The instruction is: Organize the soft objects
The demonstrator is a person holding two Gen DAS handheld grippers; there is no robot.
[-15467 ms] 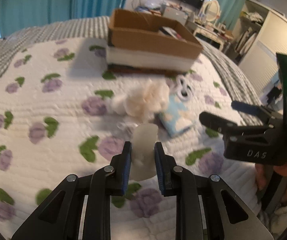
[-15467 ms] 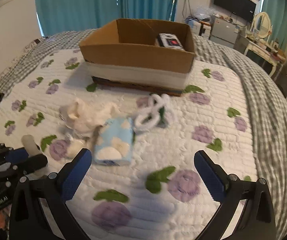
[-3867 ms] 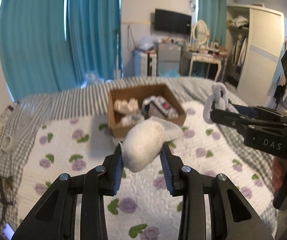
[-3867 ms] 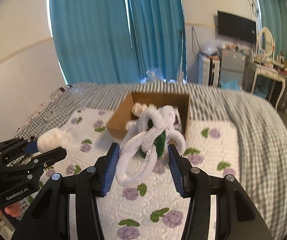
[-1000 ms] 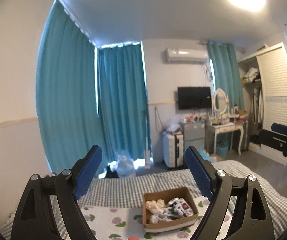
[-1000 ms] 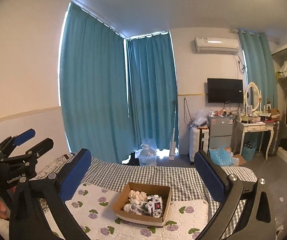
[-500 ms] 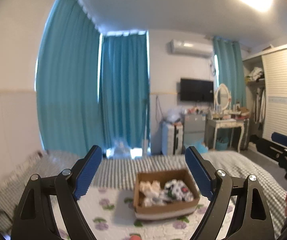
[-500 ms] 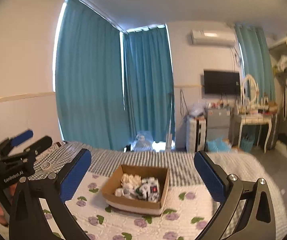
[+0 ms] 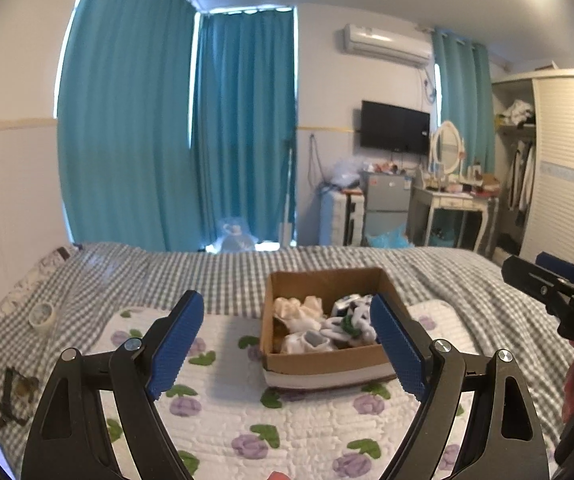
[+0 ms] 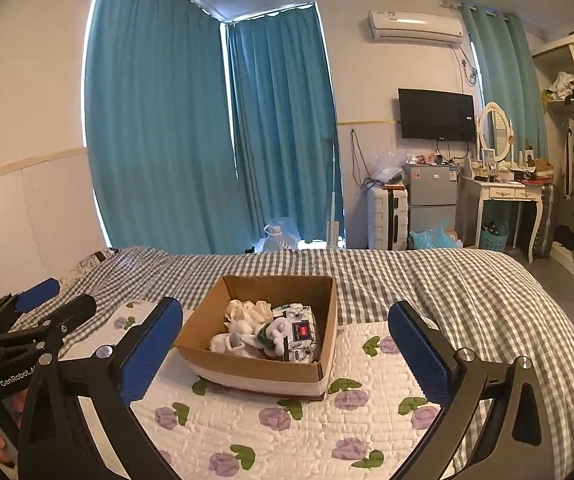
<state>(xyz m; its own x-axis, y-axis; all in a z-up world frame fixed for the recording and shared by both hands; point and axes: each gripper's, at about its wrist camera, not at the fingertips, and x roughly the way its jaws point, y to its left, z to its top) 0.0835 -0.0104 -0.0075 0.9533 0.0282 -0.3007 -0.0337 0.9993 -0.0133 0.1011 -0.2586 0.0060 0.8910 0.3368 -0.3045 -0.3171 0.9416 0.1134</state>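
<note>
The left gripper (image 9: 287, 332) is held spread wide, its blue-padded fingers (image 9: 175, 344) apart with nothing between them, and the right gripper (image 10: 287, 352) is likewise spread wide and empty. Both are raised above the near part of a white quilt (image 10: 307, 436) printed with purple flowers and green leaves, which is laid over a grey checked bedspread (image 10: 427, 280). Toward the far edge of the quilt, a cardboard box (image 10: 259, 368) is set with its flaps open upward. Inside it the soft objects (image 10: 247, 328) are gathered: cream and white plush pieces are piled along the left side, a white looped piece with a green patch is seen at the middle, and a patterned pouch with a red tag (image 10: 301, 332) is lodged against the right wall. A roll of tape (image 9: 41, 314) is seen on the bedspread near its left edge. Beyond the bed, teal curtains (image 10: 215, 132) are hung across the corner, a television (image 10: 437, 114) is mounted on the far wall under an air conditioner (image 10: 415, 26), and a dressing table with an oval mirror (image 10: 499, 184) is placed at the right.
</note>
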